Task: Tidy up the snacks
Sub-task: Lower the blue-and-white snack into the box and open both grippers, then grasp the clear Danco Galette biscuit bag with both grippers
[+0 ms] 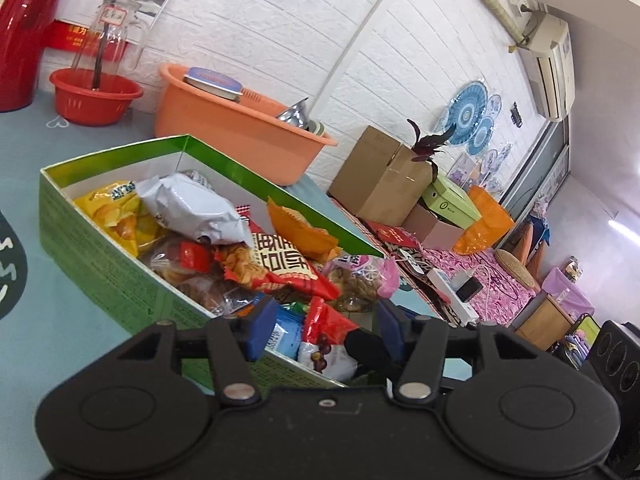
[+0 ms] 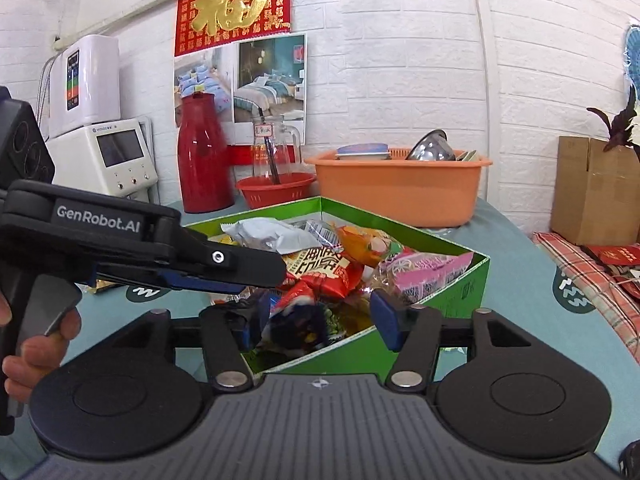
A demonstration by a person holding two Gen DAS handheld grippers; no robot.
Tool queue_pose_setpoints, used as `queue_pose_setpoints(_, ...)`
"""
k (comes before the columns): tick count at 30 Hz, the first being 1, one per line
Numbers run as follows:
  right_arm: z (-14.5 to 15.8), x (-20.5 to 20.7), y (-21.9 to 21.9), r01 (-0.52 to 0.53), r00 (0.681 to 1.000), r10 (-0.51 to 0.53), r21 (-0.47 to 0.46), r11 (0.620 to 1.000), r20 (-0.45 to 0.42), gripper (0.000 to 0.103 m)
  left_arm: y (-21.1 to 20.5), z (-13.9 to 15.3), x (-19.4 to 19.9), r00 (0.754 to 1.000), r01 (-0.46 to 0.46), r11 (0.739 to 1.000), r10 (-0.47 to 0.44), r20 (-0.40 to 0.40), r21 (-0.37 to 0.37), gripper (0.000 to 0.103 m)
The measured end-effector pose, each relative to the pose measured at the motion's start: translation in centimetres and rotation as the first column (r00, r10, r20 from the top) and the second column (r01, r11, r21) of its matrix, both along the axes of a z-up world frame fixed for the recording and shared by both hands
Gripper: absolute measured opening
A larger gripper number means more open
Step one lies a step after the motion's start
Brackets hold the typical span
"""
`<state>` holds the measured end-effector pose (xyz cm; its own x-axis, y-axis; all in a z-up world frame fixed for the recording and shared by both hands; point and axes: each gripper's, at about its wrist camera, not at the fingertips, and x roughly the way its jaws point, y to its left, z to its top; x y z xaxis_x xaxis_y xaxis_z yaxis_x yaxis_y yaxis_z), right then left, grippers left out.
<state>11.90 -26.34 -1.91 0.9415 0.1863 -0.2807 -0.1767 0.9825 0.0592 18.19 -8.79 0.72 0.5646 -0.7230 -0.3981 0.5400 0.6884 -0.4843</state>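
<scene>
Left wrist view: left gripper point(image 1: 322, 330) wide open
Green box point(image 1: 80, 224): heaped snack packets point(image 1: 280, 264)
Orange tub point(image 1: 224, 120): metal bowl point(image 1: 294, 114)
Right gripper point(image 2: 320, 322): wide open above box

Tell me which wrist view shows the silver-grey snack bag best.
The left wrist view: the silver-grey snack bag lies unobstructed atop the pile in the green box. In the right wrist view it sits farther back, partly behind the left gripper.

Colours, box and surroundings

Green box point(image 1: 112, 276), white inside; packets yellow point(image 1: 114, 216), silver-grey point(image 1: 192, 208), red with white panel point(image 1: 280, 268), pink point(image 2: 428, 270). Far: orange tub point(image 2: 400, 192), red basket point(image 2: 276, 192), red flask point(image 2: 204, 160). Tablecloth point(image 2: 516, 280) teal. Gripper pads point(image 2: 384, 316) blue, bodies black.
</scene>
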Motion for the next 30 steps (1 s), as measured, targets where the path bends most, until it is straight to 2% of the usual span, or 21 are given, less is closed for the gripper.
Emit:
queue_pose_setpoints(3,0.5,-0.2,0.4,-0.002,1.000,0.002,-0.008,1.000,0.014,0.095,0.5,0.4,-0.4,1.000,-0.003,1.000,0.003,0.008,-0.004,0.103)
queue_pose_setpoints(5,0.9,-0.6,0.6,-0.005,1.000,0.005,-0.005,1.000,0.029,0.103,1.1,0.7,-1.1,1.000,-0.008,1.000,0.008,0.023,-0.003,0.103)
queue_pose_setpoints(6,1.2,-0.7,0.7,-0.008,0.999,0.008,-0.007,1.000,0.036,0.103,1.5,0.9,-1.5,0.999,-0.018,1.000,0.017,0.033,0.000,0.103)
queue_pose_setpoints(12,1.9,-2.0,2.1,-0.069,0.996,0.069,-0.004,0.998,0.053,0.103,6.6,1.8,-2.9,0.986,-0.155,0.987,0.152,0.065,0.046,0.103)
queue_pose_setpoints(15,2.0,-2.3,3.1,-0.106,0.993,0.106,-0.007,0.994,0.049,0.103,10.5,1.6,-2.7,0.954,-0.295,0.953,0.290,0.075,0.070,0.103)
queue_pose_setpoints(18,2.0,-2.2,4.2,-0.140,0.989,0.140,-0.006,0.990,0.037,0.103,15.0,1.5,-1.7,0.901,-0.434,0.900,0.431,0.057,0.049,0.103)
queue_pose_setpoints(20,2.0,-2.1,4.7,-0.158,0.987,0.158,-0.003,0.987,0.026,0.103,17.5,1.4,-0.8,0.870,-0.493,0.869,0.491,0.044,0.036,0.103)
queue_pose_setpoints(25,1.8,-2.0,6.1,-0.190,0.982,0.190,-0.015,0.982,0.001,0.103,22.4,1.2,1.9,0.812,-0.583,0.811,0.581,0.052,0.051,0.103)
queue_pose_setpoints(30,1.4,-1.4,7.0,-0.199,0.980,0.199,-0.014,0.980,-0.030,0.103,25.2,0.0,4.6,0.790,-0.613,0.788,0.614,0.010,0.066,0.103)
